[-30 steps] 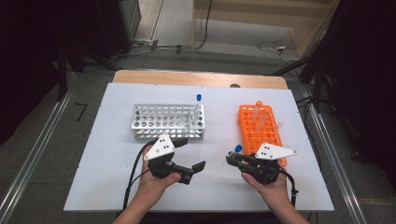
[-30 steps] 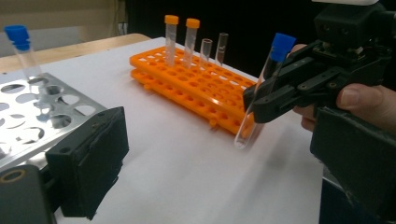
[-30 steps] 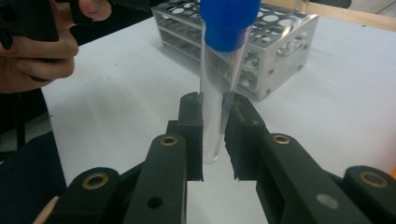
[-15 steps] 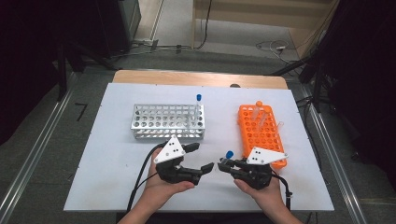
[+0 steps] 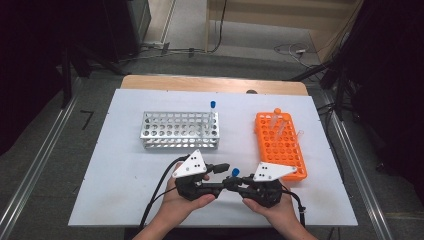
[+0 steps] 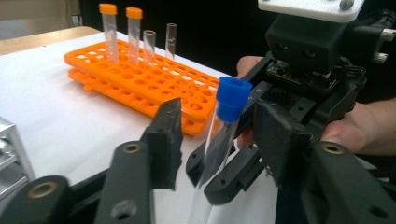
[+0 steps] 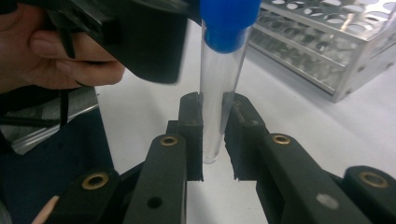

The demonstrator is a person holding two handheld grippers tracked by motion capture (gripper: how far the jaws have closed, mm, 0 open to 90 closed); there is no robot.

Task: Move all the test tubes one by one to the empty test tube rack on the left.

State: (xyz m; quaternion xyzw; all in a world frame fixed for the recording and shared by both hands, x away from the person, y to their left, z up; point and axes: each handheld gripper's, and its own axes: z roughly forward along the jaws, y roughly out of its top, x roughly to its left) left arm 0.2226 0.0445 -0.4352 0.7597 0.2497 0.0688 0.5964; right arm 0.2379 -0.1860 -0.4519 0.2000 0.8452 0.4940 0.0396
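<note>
A clear plastic test tube with a blue cap (image 7: 219, 88) stands upright above the near middle of the white tabletop (image 5: 120, 185), held up in the air where the two grippers meet, and in the high view its blue cap pokes up between the two tools. The right gripper (image 7: 212, 135) has its two black jaws clamped tight on the lower part of the tube's glassy shaft, the cap well above the pads. The left gripper (image 6: 219, 140) comes at it from the other side: its jaws have just been closing, with the tube between them, yet in the left gripper view there is a gap on both sides of the tube and the pads do not press on it. Each tool sits in one of the person's hands, which reach in from the near edge of the table, black cables trailing back from them. Just beyond the right gripper lies a flat orange plastic rack (image 5: 282, 145) holding a few tubes at its far end, two with orange caps and two uncapped. Farther left, well apart from the hands, stands a silver metal rack full of round holes (image 5: 175, 132), with one blue-capped tube (image 5: 212, 107) upright at its far right corner.
</note>
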